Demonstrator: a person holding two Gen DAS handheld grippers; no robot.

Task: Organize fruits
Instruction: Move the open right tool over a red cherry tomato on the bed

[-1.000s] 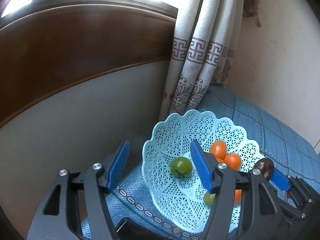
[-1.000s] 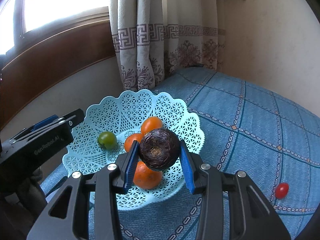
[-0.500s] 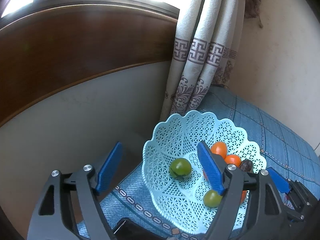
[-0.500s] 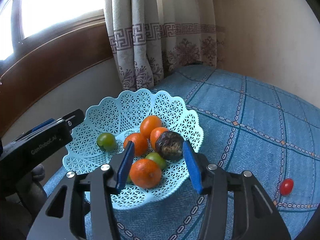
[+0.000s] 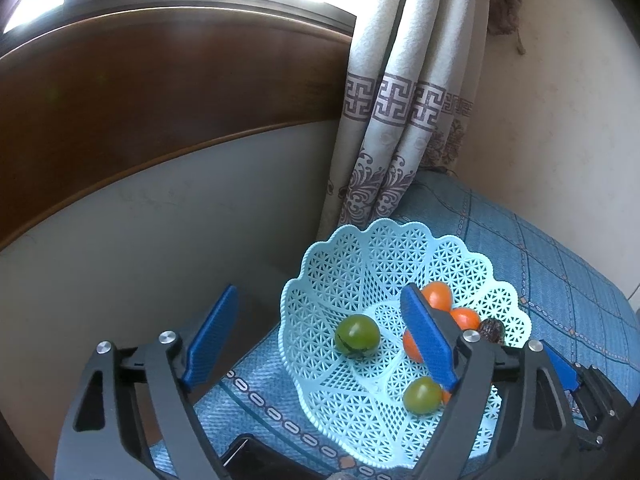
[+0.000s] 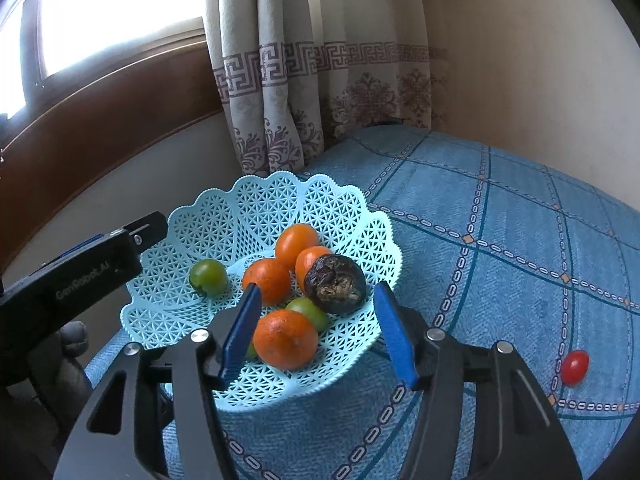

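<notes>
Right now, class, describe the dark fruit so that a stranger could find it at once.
Start at the pale blue lattice basket on the blue cloth. Among its fruit, look on the side nearest the table's middle. The dark fruit is brownish-purple and wrinkled; its neighbours are smooth orange or green.

basket [image 6: 208,216]: 1 | orange fruits [image 6: 285,338]: 4 | green fruits [image 6: 207,275]: 2 | dark wrinkled fruit [image 6: 335,284]: 1 | red tomato [image 6: 574,367]: 1

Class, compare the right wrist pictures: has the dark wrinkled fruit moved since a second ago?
Yes. The dark wrinkled fruit has left the right hand-held gripper, now open, and lies in the light blue basket against the oranges.
</notes>
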